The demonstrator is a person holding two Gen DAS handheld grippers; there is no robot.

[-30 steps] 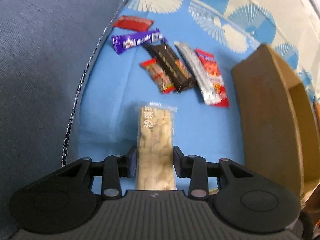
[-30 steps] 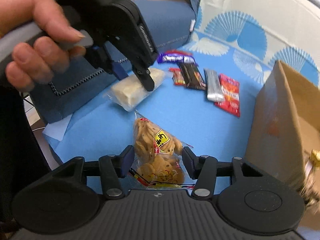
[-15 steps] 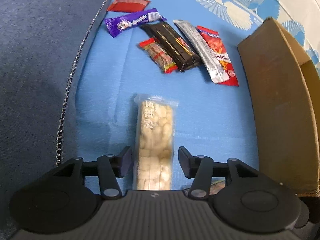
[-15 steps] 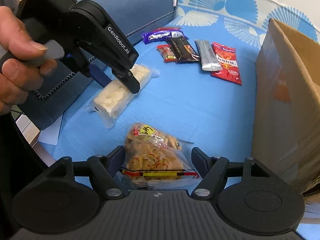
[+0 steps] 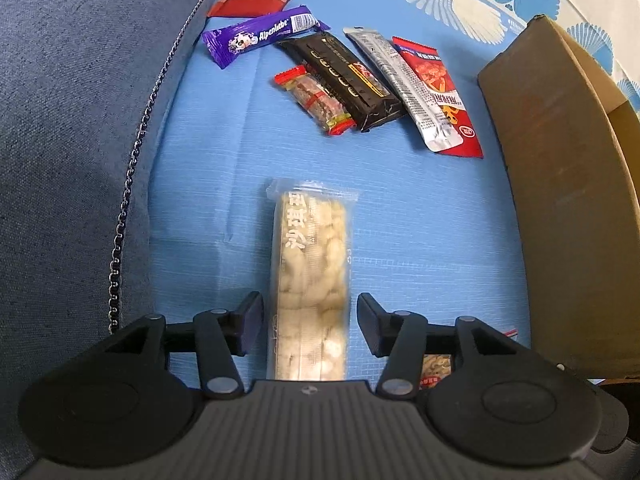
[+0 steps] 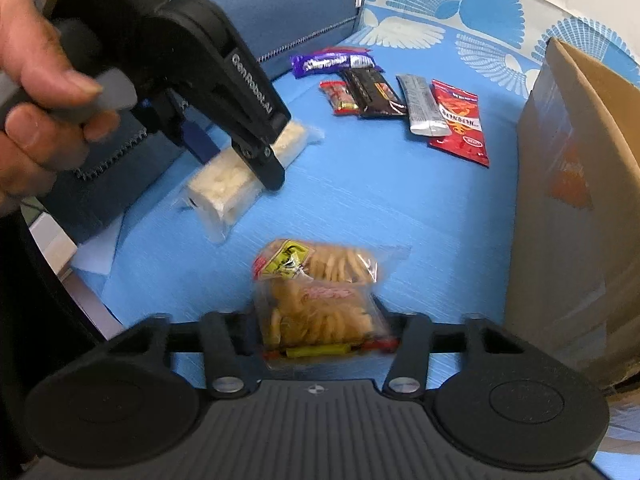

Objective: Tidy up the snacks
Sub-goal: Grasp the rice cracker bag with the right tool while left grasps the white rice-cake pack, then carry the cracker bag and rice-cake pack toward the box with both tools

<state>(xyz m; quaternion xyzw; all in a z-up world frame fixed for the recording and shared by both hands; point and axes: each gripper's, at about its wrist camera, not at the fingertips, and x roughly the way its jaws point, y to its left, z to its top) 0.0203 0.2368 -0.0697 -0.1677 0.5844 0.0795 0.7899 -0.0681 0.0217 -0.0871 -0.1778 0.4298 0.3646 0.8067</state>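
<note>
Underneath, blue cloth [image 5: 420, 216]; left tongs [image 5: 310, 326] agape, right tongs [image 6: 322, 330] pinching cracker bag [image 6: 320, 308].

A home living room, by the look of it. A blue upholstered sofa cushion [image 5: 72, 128] with a stitched seam sits against a blue cloth [image 5: 420, 208] printed with white fans. Beside the cushion, on the cloth, lie packaged snacks [image 5: 344, 80], and past them stands an open cardboard box [image 5: 560, 168].
</note>
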